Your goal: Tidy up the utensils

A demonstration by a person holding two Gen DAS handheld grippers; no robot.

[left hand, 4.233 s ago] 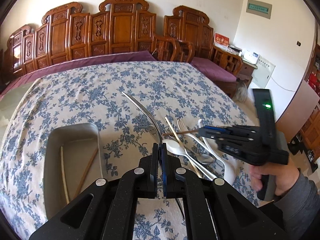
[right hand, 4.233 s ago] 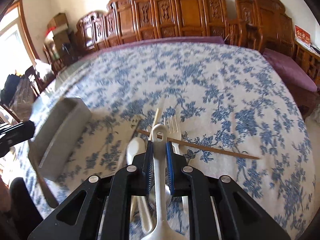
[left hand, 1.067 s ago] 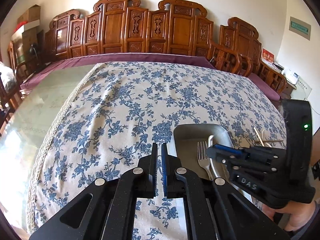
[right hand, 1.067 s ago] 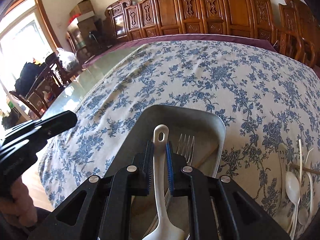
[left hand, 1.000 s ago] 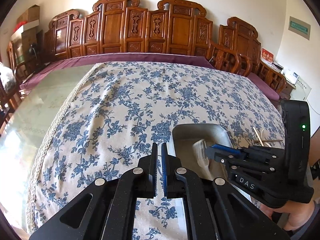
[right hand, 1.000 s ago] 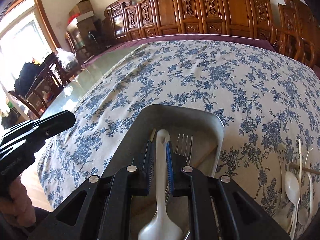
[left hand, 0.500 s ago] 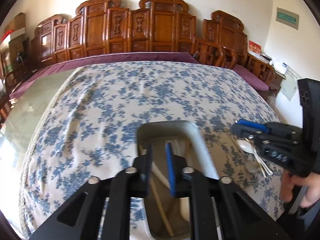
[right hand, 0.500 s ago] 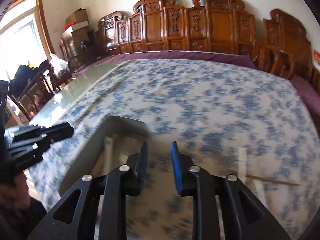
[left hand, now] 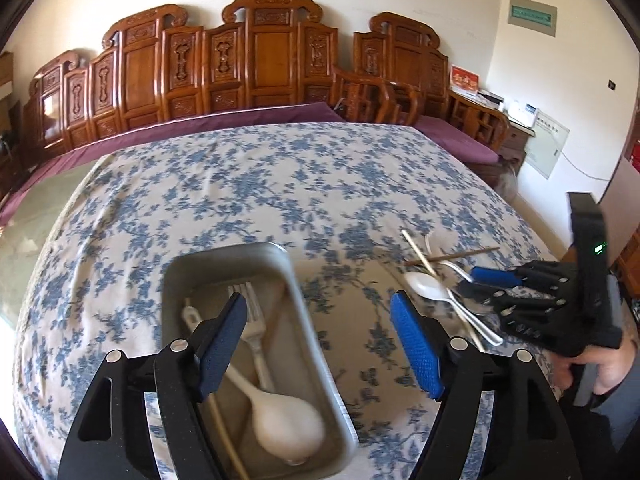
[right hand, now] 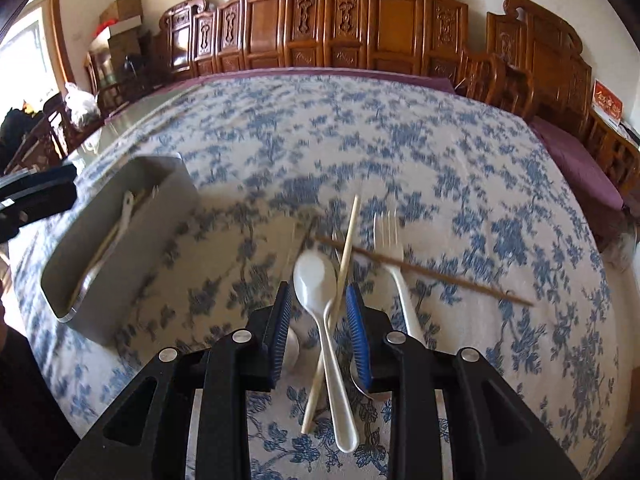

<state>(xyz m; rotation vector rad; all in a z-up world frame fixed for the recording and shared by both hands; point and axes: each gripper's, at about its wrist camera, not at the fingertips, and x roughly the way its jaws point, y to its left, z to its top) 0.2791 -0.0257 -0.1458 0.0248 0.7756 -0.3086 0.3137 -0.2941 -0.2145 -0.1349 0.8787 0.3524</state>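
Where the blue-flowered cloth covers the counter (left hand: 280, 184), a grey metal tray (left hand: 304, 304) sits toward the near left — in it a white ladle-like spoon (left hand: 286, 420), a white fork (left hand: 250, 320), and a pale and a brown stick, partly hidden.

Left claw (left hand: 320, 340): jaws opening, already wide, nothing between the pads; it hangs over the tray's right wall and the bare cloth just beside it.

Right of the tray, apart from it, lies the loose pile. In the right wrist view: white plastic spoon (right hand: 320, 312), bowl far, handle near; a pale chopstick (right hand: 344, 256) crossing over it; a thin brown chopstick (right hand: 432, 276) slanting off to the right; a white plastic fork (right hand: 394, 256), tines far; a metal spoon bowl (right hand: 360, 388) showing just behind the right pad.

Right claw (right hand: 320, 328): jaws narrow, blue pads either side of the white spoon's neck and the pale chopstick — pads not seen pressing on either. Motion blur softens the cloth.

Far side: carved wooden chairs (right hand: 360, 20) along the wall.
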